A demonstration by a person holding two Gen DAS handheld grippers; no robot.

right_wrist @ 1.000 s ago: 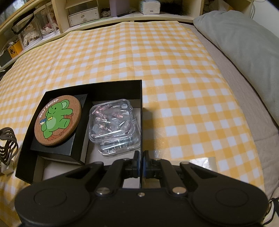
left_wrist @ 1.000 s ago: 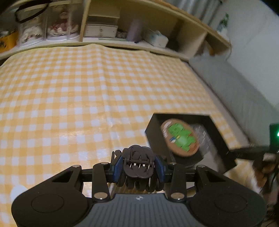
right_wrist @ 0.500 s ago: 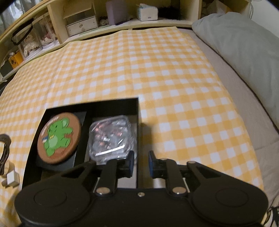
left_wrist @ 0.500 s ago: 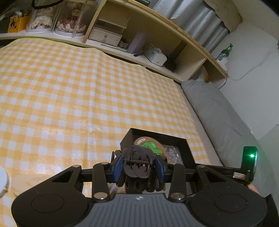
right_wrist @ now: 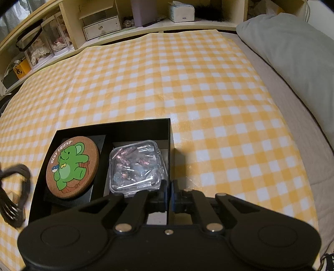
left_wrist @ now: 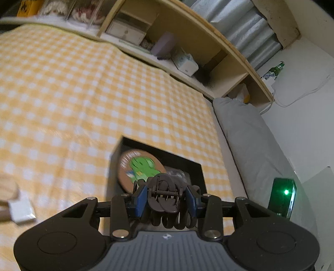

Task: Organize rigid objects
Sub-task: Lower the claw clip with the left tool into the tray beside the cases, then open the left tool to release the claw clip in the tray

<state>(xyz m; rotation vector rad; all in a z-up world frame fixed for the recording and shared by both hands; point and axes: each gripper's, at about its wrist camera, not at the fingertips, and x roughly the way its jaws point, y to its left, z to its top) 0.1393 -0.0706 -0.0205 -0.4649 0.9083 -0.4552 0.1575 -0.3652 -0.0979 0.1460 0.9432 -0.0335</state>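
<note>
My left gripper is shut on a dark hair claw clip and holds it above the near left part of the black box. The clip also shows blurred at the left edge of the right wrist view. The black box holds a cork coaster with a green elephant and a clear plastic case of small items. My right gripper is shut on the box's right wall at its near end.
The box sits on a yellow checked cloth over a bed. A grey pillow lies at the right. Wooden shelves with boxes run along the back. A small white block and a wooden piece lie left.
My left gripper has carried the clip closer over the box. My right gripper opened half a second ago and has now shut on the box's right wall.
</note>
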